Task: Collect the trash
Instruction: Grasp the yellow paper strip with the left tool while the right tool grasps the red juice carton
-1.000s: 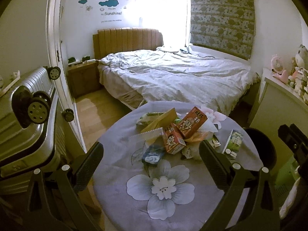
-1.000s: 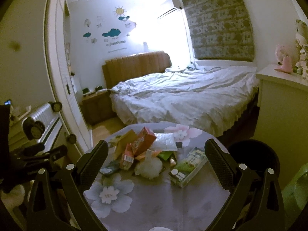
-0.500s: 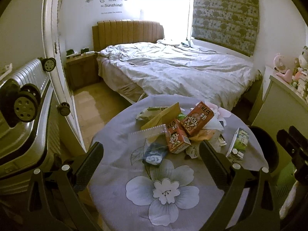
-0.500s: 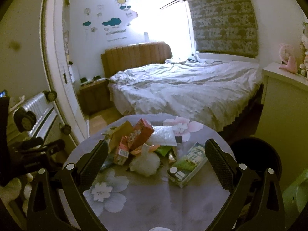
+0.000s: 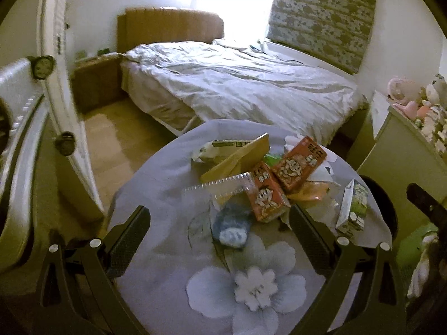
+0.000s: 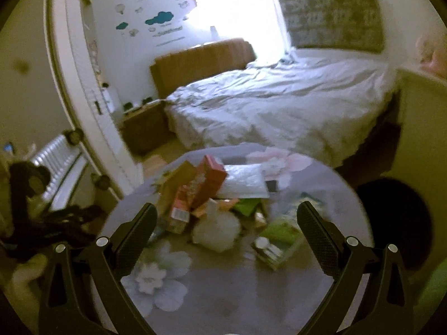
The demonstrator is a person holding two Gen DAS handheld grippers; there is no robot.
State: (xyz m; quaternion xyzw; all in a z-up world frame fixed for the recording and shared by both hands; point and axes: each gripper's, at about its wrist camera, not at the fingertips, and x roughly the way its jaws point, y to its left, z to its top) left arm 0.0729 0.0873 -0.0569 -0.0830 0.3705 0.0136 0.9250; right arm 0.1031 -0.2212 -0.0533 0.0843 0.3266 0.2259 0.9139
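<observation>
Trash (image 5: 259,178) sits heaped mid-desk (image 5: 173,251): two orange cartoon-printed cartons, their lettering too blurred to read, perhaps drink boxes. Left tool (image 5: 219,223) and right tool (image 6: 226,215) hover wide and empty. Wall sticker (image 6: 169,30) reads "Sunshine!".

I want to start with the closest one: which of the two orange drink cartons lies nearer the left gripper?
The smaller orange carton, at the pile's near edge beside the blue wrapper. The larger orange carton lies behind it, farther away.

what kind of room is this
A bedroom, most likely in a home. An unmade bed with a padded headboard fills the back, a nightstand sits beside it, and a suitcase stands near the round table of trash.
</observation>
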